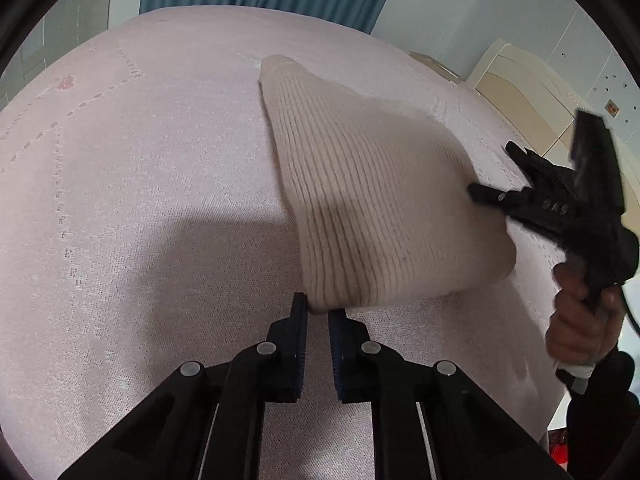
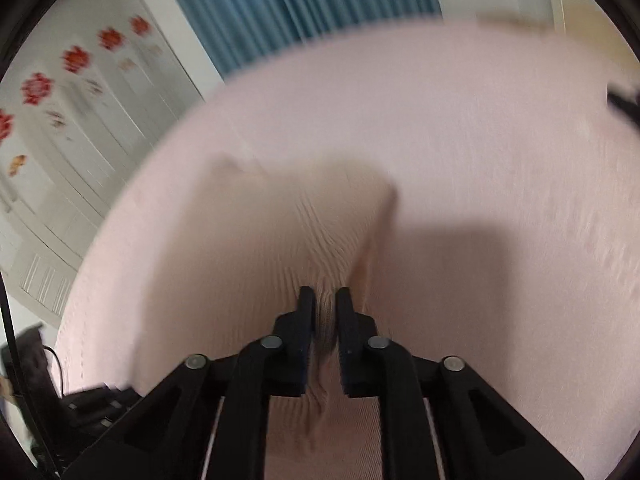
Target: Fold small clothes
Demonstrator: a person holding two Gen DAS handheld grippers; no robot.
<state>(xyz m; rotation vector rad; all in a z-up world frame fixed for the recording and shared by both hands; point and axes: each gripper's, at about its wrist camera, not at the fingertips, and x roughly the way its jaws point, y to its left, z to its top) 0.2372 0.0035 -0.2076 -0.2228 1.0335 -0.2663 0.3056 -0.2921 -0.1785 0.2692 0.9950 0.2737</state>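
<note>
While lifted off a pink bedspread (image 1: 140, 200), a beige knit (image 1: 372, 200) is pinched by both narrowly parted grippers: left (image 1: 318, 312), right (image 2: 325, 300).

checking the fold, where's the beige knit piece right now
The beige ribbed knit garment hangs lifted over the pink bed sheet, pinched by the left gripper and the right gripper.

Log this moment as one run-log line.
left claw: shut on beige knit garment | right claw: shut on garment | garment: lifted above pink bedsheet
</note>
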